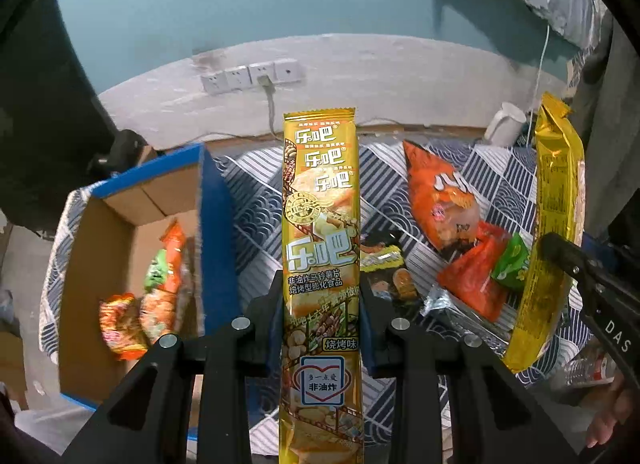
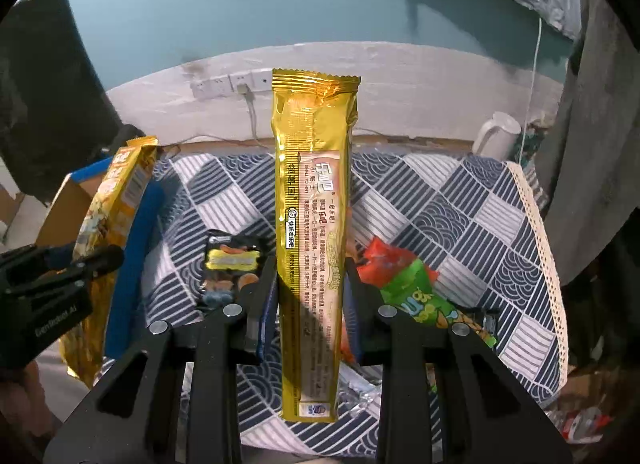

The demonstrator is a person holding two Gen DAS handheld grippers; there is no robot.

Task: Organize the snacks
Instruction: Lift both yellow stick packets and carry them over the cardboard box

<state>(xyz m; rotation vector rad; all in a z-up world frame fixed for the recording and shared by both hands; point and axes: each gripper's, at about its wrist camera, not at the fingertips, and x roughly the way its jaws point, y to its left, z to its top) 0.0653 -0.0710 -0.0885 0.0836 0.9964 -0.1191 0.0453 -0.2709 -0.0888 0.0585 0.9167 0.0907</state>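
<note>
Two long yellow snack packs (image 1: 320, 248) (image 2: 312, 232) are held upright; orange and green packets (image 1: 472, 232) are scattered on the right, others boxed (image 1: 148, 296) on the left.

We read 乐吧, 非油炸马铃薯片, 焙烤型膨化食品, 烧烤味 and a badge 非油炸 on the front of the yellow chip pack (image 1: 320, 248). The other yellow pack (image 2: 314, 248) shows 乐吧 on its back. "DAS" marks the right claw (image 1: 560, 254); "GenRobot.AI" the left claw (image 2: 96, 260).

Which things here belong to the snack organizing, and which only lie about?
Job: left gripper and right gripper, each clamping a long yellow packet; cardboard box; loose snack bags.
Lying about: white mug, wall sockets.
</note>
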